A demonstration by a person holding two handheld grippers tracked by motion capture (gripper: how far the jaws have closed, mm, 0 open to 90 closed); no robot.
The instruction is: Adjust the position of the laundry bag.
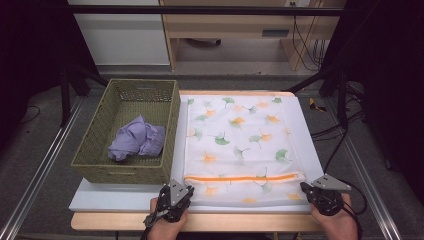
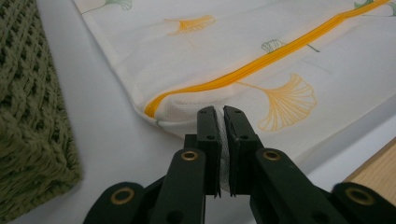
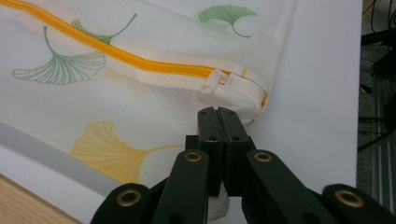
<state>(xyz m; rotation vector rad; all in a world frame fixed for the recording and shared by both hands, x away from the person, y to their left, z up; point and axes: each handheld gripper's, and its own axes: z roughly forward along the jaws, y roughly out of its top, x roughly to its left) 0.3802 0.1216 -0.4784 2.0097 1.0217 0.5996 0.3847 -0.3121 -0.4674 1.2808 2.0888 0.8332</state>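
- Mesh of the laundry bag (image 1: 240, 140) is pinched at the table's near edge: left hand-held gripper (image 2: 219, 114) clamps its near-left corner, right hand-held gripper (image 3: 218, 114) its near-right one.
- Orange zipper (image 1: 242, 177) looks closed, so opening and loading seem left.
- Lilac garment (image 1: 136, 140) waits in the green basket (image 1: 95, 135) at the left edge.
- No readable writing.

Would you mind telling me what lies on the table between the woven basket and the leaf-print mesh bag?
Nothing: in the high view a bare strip of white table separates the basket from the mesh bag.
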